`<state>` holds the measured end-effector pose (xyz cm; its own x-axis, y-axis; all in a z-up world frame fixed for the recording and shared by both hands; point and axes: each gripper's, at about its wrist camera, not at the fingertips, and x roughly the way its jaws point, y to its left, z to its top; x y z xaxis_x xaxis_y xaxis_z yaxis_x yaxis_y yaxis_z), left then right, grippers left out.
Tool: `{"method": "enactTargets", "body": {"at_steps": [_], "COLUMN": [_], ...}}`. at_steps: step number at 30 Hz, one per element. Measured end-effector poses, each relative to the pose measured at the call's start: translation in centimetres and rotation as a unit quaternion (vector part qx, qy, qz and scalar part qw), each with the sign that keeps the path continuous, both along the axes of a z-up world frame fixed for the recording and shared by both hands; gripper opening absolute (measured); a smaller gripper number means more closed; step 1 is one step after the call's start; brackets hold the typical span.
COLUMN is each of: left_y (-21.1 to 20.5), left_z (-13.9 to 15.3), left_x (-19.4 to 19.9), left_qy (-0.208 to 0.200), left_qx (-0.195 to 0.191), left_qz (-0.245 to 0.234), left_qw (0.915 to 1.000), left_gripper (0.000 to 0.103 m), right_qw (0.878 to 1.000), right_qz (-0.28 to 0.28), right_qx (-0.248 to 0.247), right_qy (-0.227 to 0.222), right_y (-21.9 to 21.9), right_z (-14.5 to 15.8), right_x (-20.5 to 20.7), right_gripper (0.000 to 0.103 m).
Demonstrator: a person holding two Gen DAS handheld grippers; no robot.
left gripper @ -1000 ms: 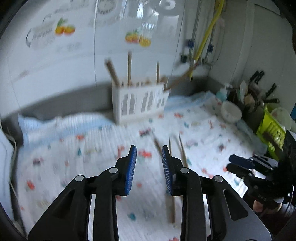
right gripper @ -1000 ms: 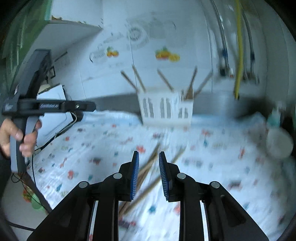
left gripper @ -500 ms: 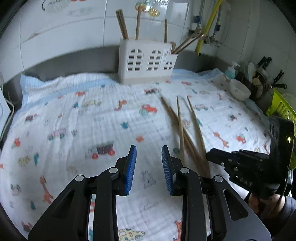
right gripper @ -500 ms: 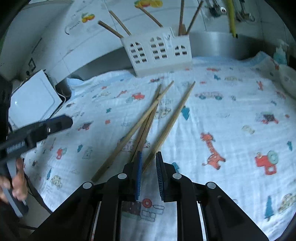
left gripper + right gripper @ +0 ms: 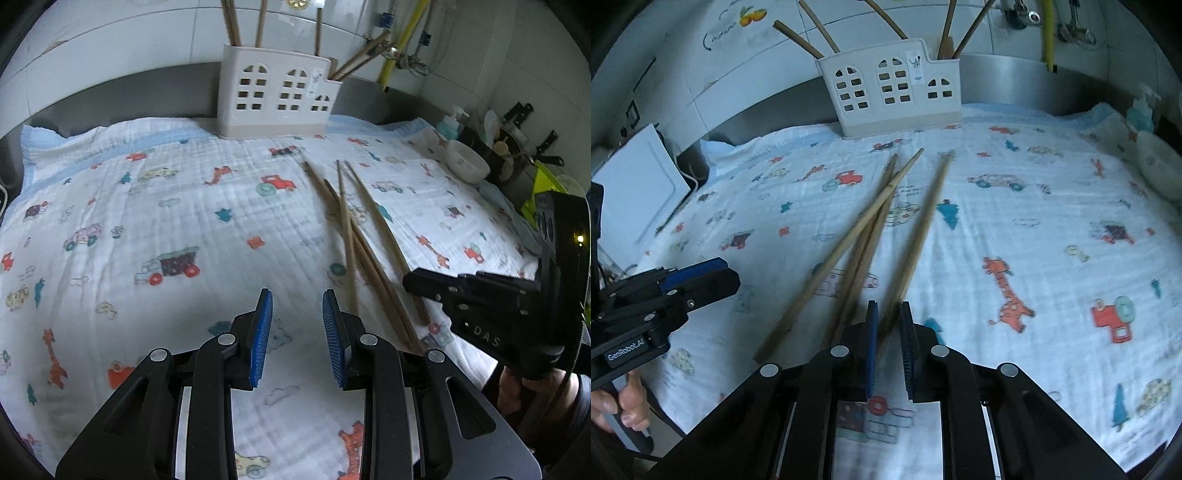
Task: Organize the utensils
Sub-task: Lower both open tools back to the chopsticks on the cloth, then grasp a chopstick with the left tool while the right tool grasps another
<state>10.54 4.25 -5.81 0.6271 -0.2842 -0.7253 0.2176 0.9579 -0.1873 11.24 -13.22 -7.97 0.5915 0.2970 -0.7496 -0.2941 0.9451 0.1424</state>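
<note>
The right gripper [image 5: 888, 325], jaws narrowed around what looks like the near end of one chopstick [image 5: 916, 236] pointing lengthwise toward the white holder [image 5: 890, 88], while the left gripper [image 5: 297, 321] hangs open beside the pile.

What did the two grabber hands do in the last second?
The right gripper dropped toward the wooden chopsticks lying on the cartoon-print cloth and narrowed its jaws around the near end of the rightmost chopstick; whether it grips is unclear. The left gripper tilted down, still open and empty. The white house-shaped holder stayed put.
</note>
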Motion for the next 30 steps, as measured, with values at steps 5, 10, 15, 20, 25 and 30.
{"method": "enactTargets", "body": {"at_steps": [5,10,15,20,25,30], "left_y": [-1.5,-2.8,-3.7,-4.4,-6.0,-5.2], "left_z": [-0.9,-1.8,-2.6,-2.6,-2.6,-2.4], "left_x": [-0.1,-0.1,-0.1,-0.1,-0.3,0.0], "left_qy": [0.013,0.023,0.025,0.014,-0.007,-0.002], "left_qx": [-0.012,-0.014,-0.012,0.004,0.055,0.047], "left_qz": [-0.024,-0.032,-0.030,-0.024,-0.017,0.019], "left_qw": [0.9996,0.9991,0.9992,0.9996,0.9983,0.9987], "left_gripper": [0.028,0.028,0.028,0.027,0.020,0.006], "right_qw": [1.000,1.000,1.000,0.999,0.999,0.998], "right_qz": [-0.007,-0.006,0.003,0.004,0.008,0.005], "right_qx": [-0.017,-0.004,-0.001,0.020,0.029,0.033], "right_qy": [-0.014,-0.019,-0.031,-0.030,-0.032,-0.045], "right_y": [-1.8,-3.1,-3.2,-3.6,-3.9,-4.7], "right_z": [-0.2,-0.4,-0.6,-0.7,-0.8,0.0], "right_x": [-0.4,-1.3,-1.8,-1.7,-1.8,-1.9], "right_gripper": [0.008,0.009,0.010,0.009,0.009,0.008]}}
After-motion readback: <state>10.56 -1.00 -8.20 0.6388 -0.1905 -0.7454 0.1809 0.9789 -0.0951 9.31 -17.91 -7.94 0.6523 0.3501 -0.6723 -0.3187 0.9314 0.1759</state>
